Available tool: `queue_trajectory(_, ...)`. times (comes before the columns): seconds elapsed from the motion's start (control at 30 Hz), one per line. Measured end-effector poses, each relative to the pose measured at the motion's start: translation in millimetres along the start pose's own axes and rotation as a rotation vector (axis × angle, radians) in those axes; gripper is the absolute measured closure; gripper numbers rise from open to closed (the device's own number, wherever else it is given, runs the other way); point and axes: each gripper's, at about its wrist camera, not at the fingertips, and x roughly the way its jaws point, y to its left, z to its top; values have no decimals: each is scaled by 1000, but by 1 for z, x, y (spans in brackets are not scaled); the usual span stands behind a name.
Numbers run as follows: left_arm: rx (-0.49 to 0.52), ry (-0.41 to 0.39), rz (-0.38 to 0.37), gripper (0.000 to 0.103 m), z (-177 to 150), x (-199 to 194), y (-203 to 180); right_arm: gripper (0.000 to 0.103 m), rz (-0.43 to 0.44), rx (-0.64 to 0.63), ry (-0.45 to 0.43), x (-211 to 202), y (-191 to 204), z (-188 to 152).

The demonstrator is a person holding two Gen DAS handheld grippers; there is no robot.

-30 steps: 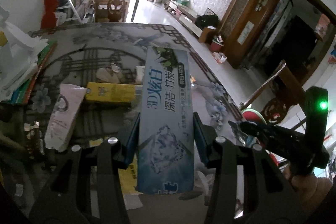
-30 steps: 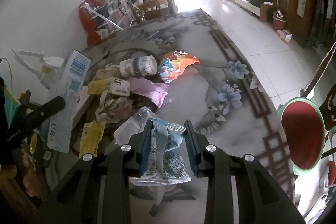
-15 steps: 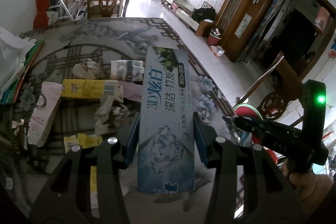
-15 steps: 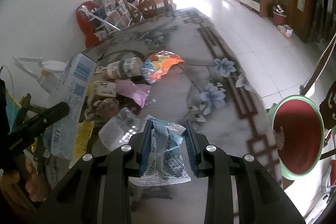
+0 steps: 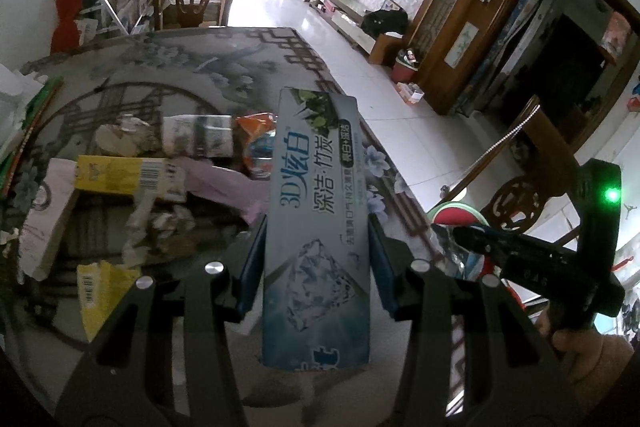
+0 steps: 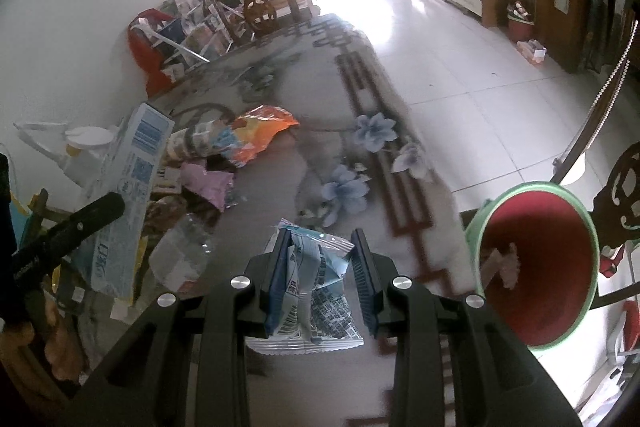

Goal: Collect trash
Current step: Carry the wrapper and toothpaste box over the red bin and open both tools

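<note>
My left gripper (image 5: pixel 316 247) is shut on a long blue-and-white toothpaste box (image 5: pixel 318 211) that sticks out forward above the table. In the right wrist view that same toothpaste box (image 6: pixel 128 195) shows at the left. My right gripper (image 6: pixel 320 255) is shut on a crumpled blue-and-white snack wrapper (image 6: pixel 316 291). A red bin with a green rim (image 6: pixel 536 267) stands on the floor beside the table's right edge; in the left wrist view the bin (image 5: pixel 452 215) is partly hidden behind the other gripper.
Trash lies on the patterned table (image 6: pixel 320 99): a yellow carton (image 5: pixel 124 175), a jar on its side (image 5: pixel 198 139), an orange snack bag (image 6: pixel 256 135), pink paper (image 6: pixel 208 183), a clear bottle (image 6: pixel 180 255). Wooden chairs stand at the far end and by the bin.
Both grippers have moved to the right across the table, each keeping its grip. The red bin has come closer and larger in the right wrist view.
</note>
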Motion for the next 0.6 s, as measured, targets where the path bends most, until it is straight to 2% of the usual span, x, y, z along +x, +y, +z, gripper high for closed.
queue_trajectory(0.33, 15, 26, -24, 57, 6, 27, -55, 74, -26, 37, -10, -19, -64, 4)
queue_trajectory(0.6, 103, 75, -93, 57, 8, 60, -117, 74, -86, 144, -54, -47, -138, -1)
